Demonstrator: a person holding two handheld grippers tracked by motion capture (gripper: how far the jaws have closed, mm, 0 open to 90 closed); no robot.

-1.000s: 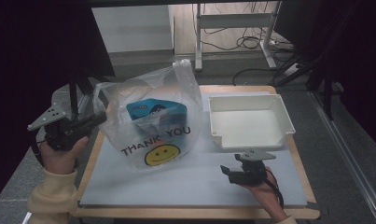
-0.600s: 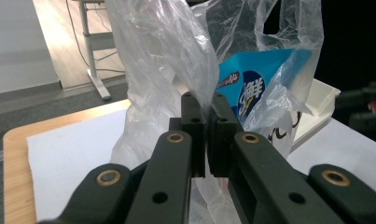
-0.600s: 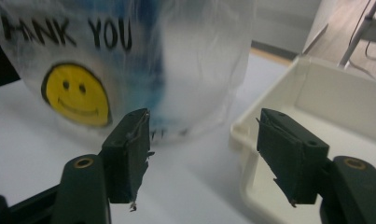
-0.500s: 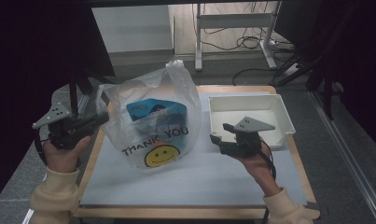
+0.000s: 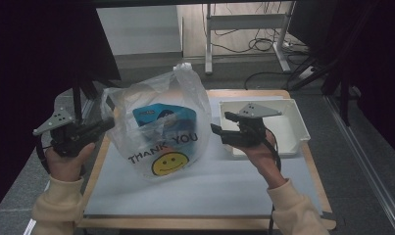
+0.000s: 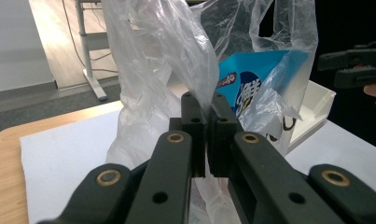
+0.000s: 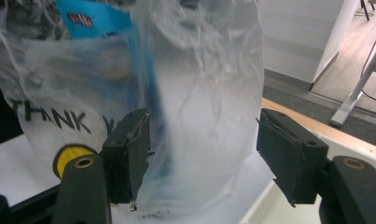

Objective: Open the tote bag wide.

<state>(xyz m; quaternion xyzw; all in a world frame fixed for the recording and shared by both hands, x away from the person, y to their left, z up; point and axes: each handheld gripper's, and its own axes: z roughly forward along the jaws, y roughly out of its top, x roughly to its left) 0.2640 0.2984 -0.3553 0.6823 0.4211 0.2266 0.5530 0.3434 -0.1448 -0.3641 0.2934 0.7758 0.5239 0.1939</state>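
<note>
A clear plastic bag printed "THANK YOU" with a yellow smiley stands on the white mat. Inside it is a blue packet. My left gripper is at the bag's left edge. In the left gripper view its jaws are shut on a fold of the bag's film, with the blue packet behind. My right gripper is raised beside the bag's right side, open. Its jaws have narrowed slightly over the last second. In the right gripper view the bag is just ahead of the pads, untouched.
A white tray sits at the table's right, just behind my right hand, and also appears in the left gripper view. The wooden table edge runs along the front. Desk legs and cables lie on the floor beyond.
My right gripper has risen from the front of the mat and moved left and away toward the bag's right side. My left gripper and the bag have stayed put.
</note>
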